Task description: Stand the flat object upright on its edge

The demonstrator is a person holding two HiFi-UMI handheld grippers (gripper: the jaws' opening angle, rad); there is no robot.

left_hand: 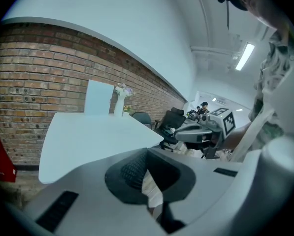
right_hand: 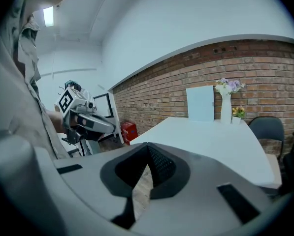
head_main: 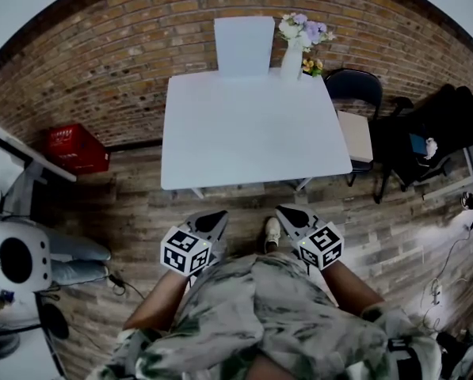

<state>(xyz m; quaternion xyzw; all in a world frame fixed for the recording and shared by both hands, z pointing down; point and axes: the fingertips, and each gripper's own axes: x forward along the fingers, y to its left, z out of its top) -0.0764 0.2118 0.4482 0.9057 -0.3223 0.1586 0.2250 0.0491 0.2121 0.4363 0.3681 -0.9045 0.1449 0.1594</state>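
A flat white board (head_main: 244, 46) stands upright at the far edge of the white table (head_main: 252, 125), in front of the brick wall; it also shows in the left gripper view (left_hand: 98, 98) and the right gripper view (right_hand: 200, 103). Both grippers hang close to my body, short of the table's near edge. My left gripper (head_main: 212, 222) is shut with nothing in it, its jaws (left_hand: 146, 173) meeting. My right gripper (head_main: 290, 214) is shut and empty too (right_hand: 147, 163).
A white vase of flowers (head_main: 293, 54) stands beside the board at the table's far right corner. A dark chair (head_main: 355, 85) and a black chair with bags (head_main: 434, 133) stand to the right. A red crate (head_main: 76, 149) sits on the floor at left.
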